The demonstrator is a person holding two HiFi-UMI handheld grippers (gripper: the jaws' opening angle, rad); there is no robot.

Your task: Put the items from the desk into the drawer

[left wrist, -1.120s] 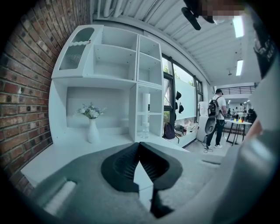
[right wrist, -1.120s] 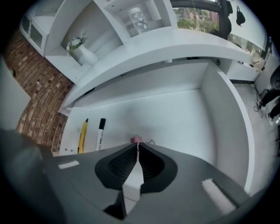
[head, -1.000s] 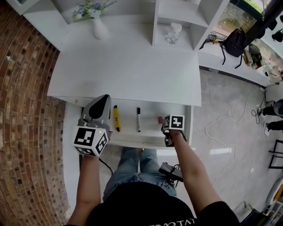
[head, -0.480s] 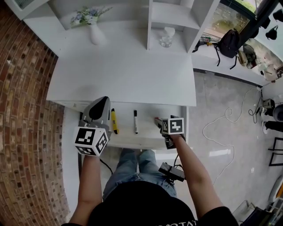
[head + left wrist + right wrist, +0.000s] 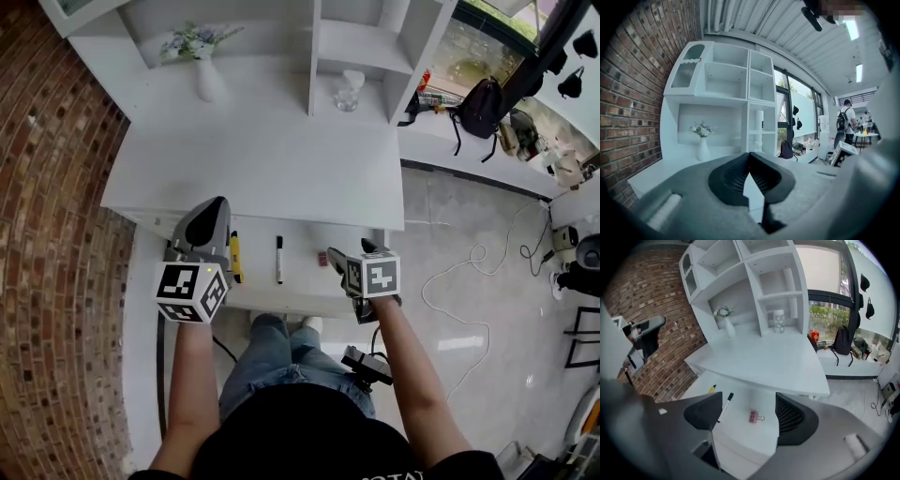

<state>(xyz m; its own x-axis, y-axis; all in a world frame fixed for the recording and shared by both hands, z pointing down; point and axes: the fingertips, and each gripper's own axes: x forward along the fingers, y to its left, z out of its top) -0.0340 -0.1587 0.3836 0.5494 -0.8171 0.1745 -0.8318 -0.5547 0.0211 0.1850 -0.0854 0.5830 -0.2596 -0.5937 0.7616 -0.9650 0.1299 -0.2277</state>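
Open drawer pulled out from under the front edge of the white desk. Inside it, from left to right: yellow pen, black-capped marker, pink binder clip. All three lying flat on the drawer floor, apart from one another, the pen and the marker roughly parallel with their ends toward the desk.

Right gripper: held over the right end of the drawer, tilted downward. Jaws wide apart, just sprung open and eased back a little. Nothing against the pads. Binder clip seen in the gap between the jaws but lying below on the drawer floor, untouched, with the marker just inside the left jaw's outline.

Left gripper: over the left end of the drawer, just beside the yellow pen, pointing nearly level toward the shelves. Jaw tips closed together, empty.

At the back of the desk, a white shelf unit with a vase of flowers in its left bay and a glass jar in the next. Brick wall on the left; backpack against the low ledge on the right.
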